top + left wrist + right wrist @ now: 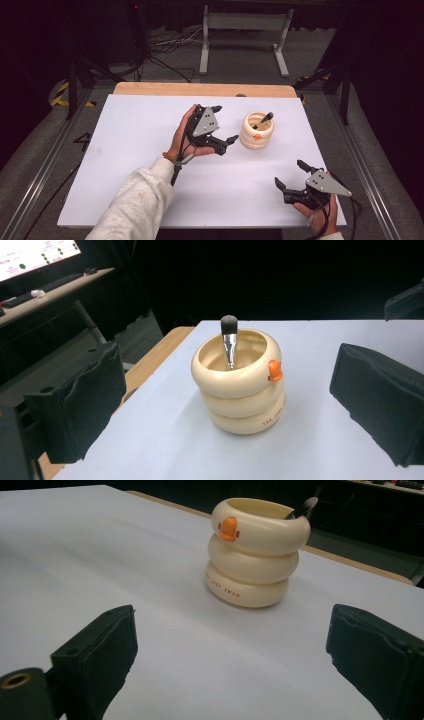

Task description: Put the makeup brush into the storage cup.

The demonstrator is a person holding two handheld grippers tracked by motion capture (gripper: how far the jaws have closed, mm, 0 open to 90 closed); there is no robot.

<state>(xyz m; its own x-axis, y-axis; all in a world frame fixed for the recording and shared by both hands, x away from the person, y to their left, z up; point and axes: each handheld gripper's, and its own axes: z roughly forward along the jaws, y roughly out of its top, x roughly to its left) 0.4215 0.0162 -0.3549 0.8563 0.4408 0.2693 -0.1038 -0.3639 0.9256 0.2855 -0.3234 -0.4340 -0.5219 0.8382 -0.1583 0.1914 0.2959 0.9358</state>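
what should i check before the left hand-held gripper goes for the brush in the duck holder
1. Left hand-held gripper open: ok.
2. Cream ringed duck holder upright on the white table: ok.
3. Makeup brush standing in the holder, bristles up, reachable above the rim: ok.
4. Holder between the left jaws' line: ok, not yet touched.
5. Right hand-held gripper open and apart from the holder: ok.
6. Brush handle depth inside: cannot tell.
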